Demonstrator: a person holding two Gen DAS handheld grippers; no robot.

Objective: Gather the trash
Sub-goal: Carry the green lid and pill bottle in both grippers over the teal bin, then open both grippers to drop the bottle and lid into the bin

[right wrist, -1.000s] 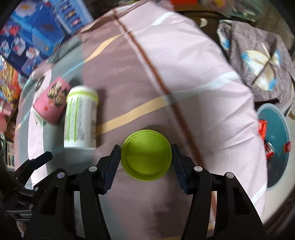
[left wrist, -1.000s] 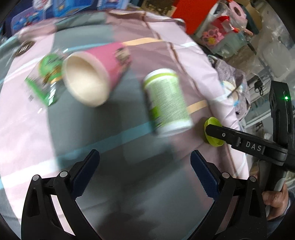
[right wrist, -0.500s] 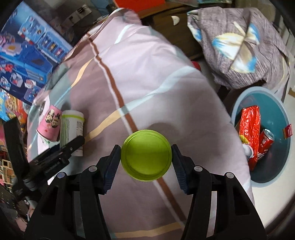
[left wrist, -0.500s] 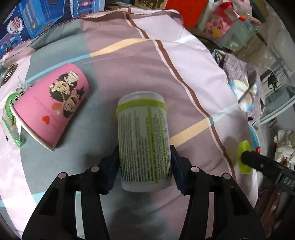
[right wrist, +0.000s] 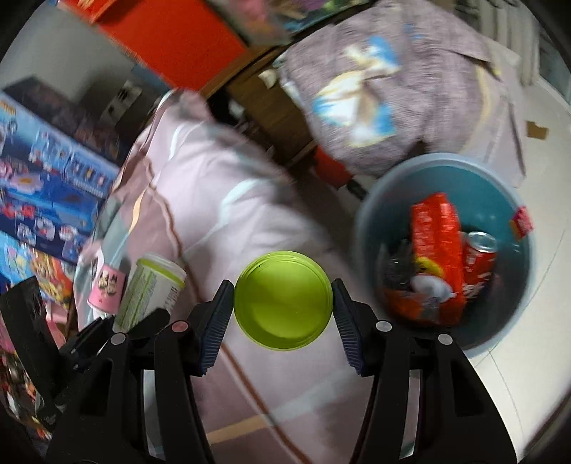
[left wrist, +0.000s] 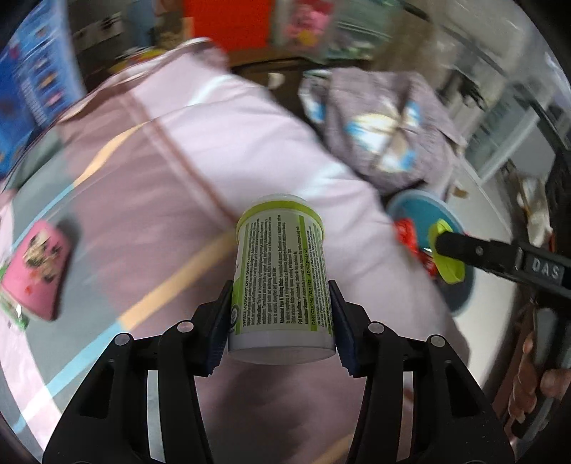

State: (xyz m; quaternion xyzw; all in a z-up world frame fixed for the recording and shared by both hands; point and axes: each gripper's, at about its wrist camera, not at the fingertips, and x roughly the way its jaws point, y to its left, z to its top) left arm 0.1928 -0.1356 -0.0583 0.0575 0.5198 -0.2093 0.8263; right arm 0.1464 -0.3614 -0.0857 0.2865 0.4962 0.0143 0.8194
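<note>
My left gripper (left wrist: 280, 321) is shut on a white and green supplement jar (left wrist: 280, 278), lifted clear of the striped bedspread (left wrist: 171, 171). The same jar (right wrist: 150, 292) shows at the left of the right wrist view. My right gripper (right wrist: 283, 314) is shut on a lime green lid (right wrist: 283, 299), held flat between its pads above the bed's edge; from the left wrist view the lid (left wrist: 446, 250) hangs over the bin. A blue bin (right wrist: 374, 200) stands on the floor to the right, with red wrappers and a red can (right wrist: 478, 257) inside. A pink paper cup (left wrist: 39, 267) lies on the bed.
A grey patterned cloth heap (right wrist: 392, 82) lies beyond the bin. Blue toy boxes (right wrist: 43, 178) line the bed's far side. A red box (right wrist: 171, 32) stands at the back. A hand (left wrist: 535, 374) holds the right gripper's handle. Pale floor (right wrist: 517, 357) surrounds the bin.
The left gripper went from open above the jar to shut on it, then lifted it and swung right. The right gripper carried the lid from mid-bed to the bin's side.
</note>
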